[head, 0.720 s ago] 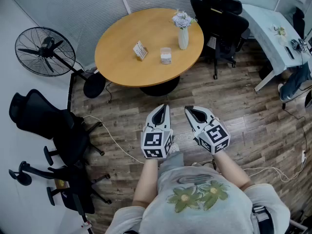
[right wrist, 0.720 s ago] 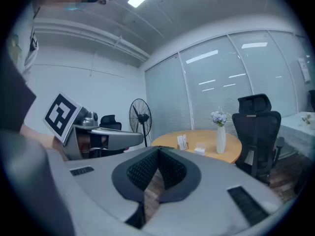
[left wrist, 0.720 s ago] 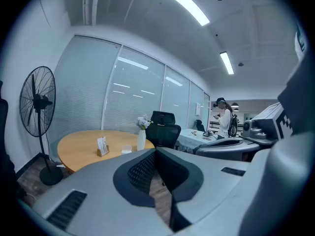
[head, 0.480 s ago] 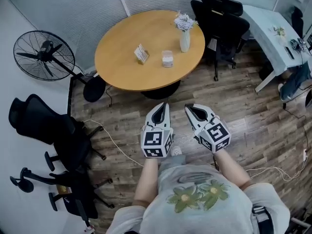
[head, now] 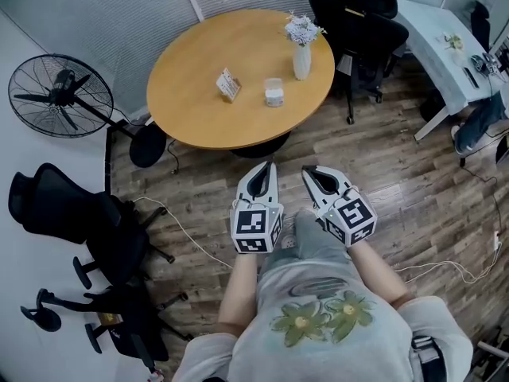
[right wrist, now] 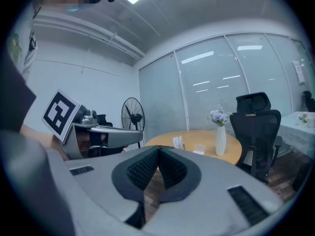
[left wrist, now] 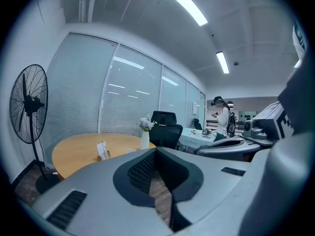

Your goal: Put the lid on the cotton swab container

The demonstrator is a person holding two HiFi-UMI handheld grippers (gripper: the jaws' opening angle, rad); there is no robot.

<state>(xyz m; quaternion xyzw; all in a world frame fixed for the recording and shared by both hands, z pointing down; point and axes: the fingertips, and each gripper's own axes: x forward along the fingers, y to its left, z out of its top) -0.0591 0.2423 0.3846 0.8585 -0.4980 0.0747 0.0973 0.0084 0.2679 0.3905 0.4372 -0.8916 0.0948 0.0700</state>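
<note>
Both tools are closed and empty. The left gripper (head: 271,165) and right gripper (head: 305,171) have their jaws pressed together with nothing between the ribbed black pads. They are held side by side, close but not touching, over the floor (head: 398,181) and short of the table. The grey shells are smooth, and each carries a marker cube.

The cotton swab container (head: 273,92) is a small, pale, roundish tub. It stands near the middle of the round wooden table (head: 199,54), well apart from both grippers. Whether its lid is on can't be made out. A card stand (head: 228,83) sits just to its left, and a white vase (head: 301,59) of flowers is behind it on the right, near the rim.

The table's near edge curves, with a dark base under it. A strip of open plank floor lies between the grippers and that edge. On the left are black mesh office chairs (head: 71,213), a standing fan (head: 60,94) and a thin white cable (head: 183,229). More black chairs (head: 358,14) stand behind the table, and a white desk (head: 433,46) is at far right.
</note>
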